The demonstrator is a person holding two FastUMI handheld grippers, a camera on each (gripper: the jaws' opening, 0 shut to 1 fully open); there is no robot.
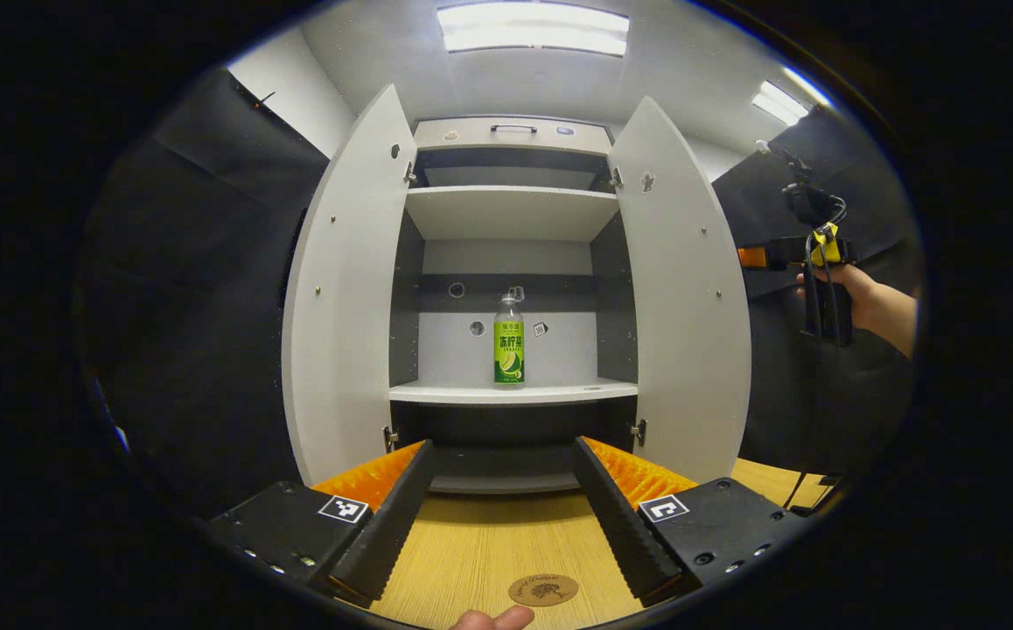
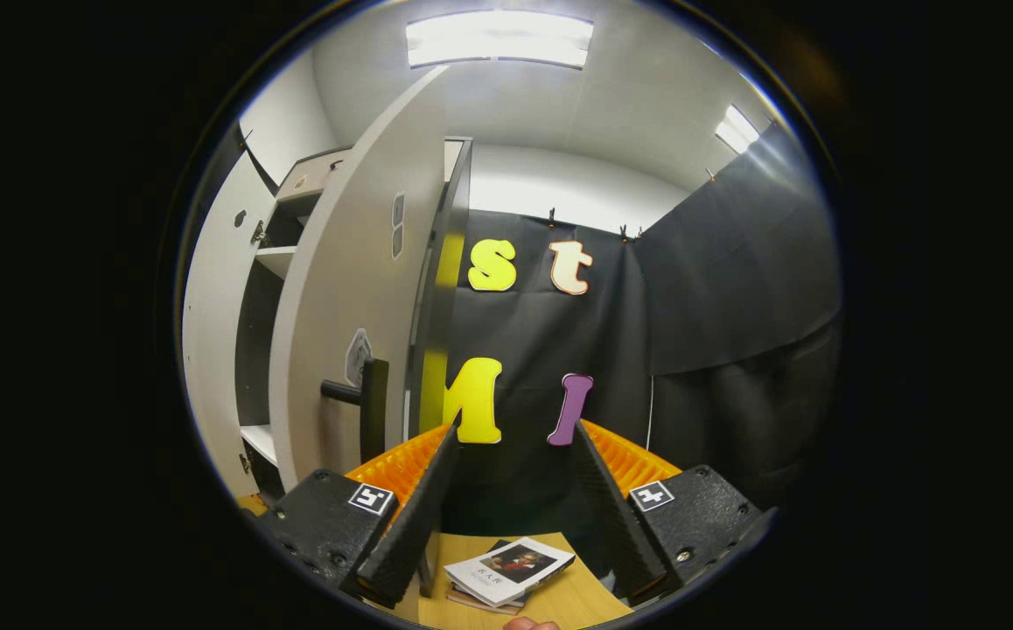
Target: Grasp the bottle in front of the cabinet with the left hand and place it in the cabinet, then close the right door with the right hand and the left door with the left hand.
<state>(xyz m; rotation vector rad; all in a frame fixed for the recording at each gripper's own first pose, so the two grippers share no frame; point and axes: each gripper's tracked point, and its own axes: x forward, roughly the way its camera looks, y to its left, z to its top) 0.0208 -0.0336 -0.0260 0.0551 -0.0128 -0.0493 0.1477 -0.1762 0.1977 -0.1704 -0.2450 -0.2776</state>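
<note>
Your bottle [image 1: 508,339] is standing upright on the cabinet [image 1: 511,393] shelf; you are holding both grippers [image 1: 501,490] [image 2: 515,477] spread, empty.

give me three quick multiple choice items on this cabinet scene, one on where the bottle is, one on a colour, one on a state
1. Where does the bottle stand?
A. on the table in front of the cabinet
B. on a shelf inside the cabinet
C. in the left claw

2. What colour is the bottle's label?
A. green
B. red
C. blue

3. How do the cabinet doors stand?
A. both shut
B. one shut
C. both open

Answers: 1 B, it stands upright on the shelf, apart from the open left claw. 2 A, the label is green. 3 C, left door and right door both swing wide.
</note>
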